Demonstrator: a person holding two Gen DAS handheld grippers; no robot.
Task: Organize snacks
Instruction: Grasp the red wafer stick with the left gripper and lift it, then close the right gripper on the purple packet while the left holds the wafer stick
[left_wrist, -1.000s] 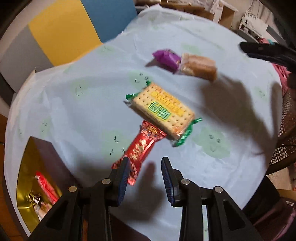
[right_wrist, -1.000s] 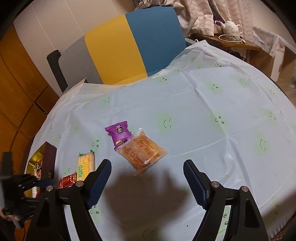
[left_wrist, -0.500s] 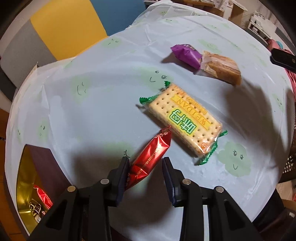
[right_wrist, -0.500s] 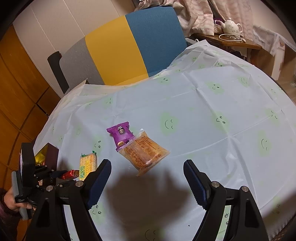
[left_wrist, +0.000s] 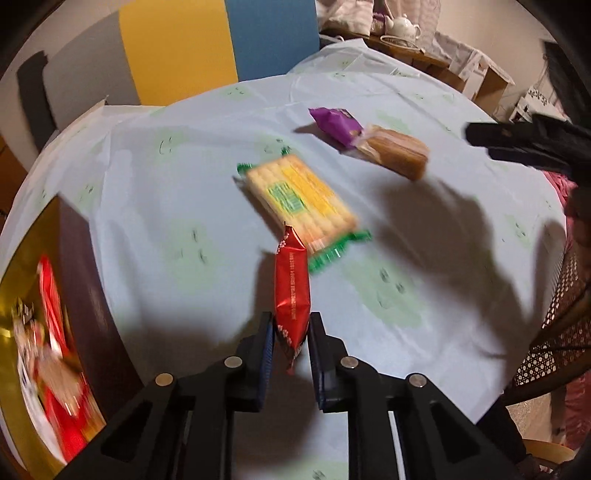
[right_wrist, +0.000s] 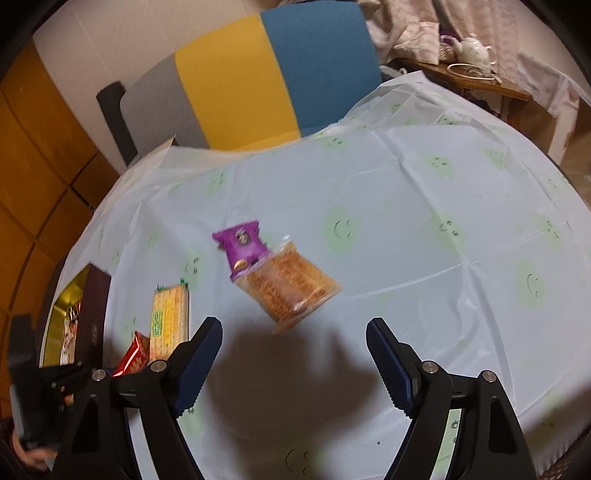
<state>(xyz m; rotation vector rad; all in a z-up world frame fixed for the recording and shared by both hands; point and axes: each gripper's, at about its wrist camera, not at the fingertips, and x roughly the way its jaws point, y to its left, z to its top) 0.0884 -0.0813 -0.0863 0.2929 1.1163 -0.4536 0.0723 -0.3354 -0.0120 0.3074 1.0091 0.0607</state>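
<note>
My left gripper (left_wrist: 290, 332) is shut on a red snack packet (left_wrist: 291, 291) and holds it lifted above the table; the packet also shows in the right wrist view (right_wrist: 133, 359). A yellow cracker pack (left_wrist: 301, 201) with green ends lies just beyond it. A purple packet (left_wrist: 336, 123) and an orange-brown biscuit pack (left_wrist: 399, 155) lie together farther back. My right gripper (right_wrist: 294, 356) is open and empty, hovering near the biscuit pack (right_wrist: 290, 288) and purple packet (right_wrist: 243, 245).
A dark box with a gold inside (left_wrist: 26, 258) holding red snacks sits at the table's left edge; it also shows in the right wrist view (right_wrist: 94, 295). The round table (right_wrist: 424, 221) has a pale smiley cloth. A blue-yellow-grey chair back (right_wrist: 258, 85) stands behind.
My left gripper closed on the red packet and lifted it off the table, turning left toward the box. The right gripper stayed open, nearly still.
</note>
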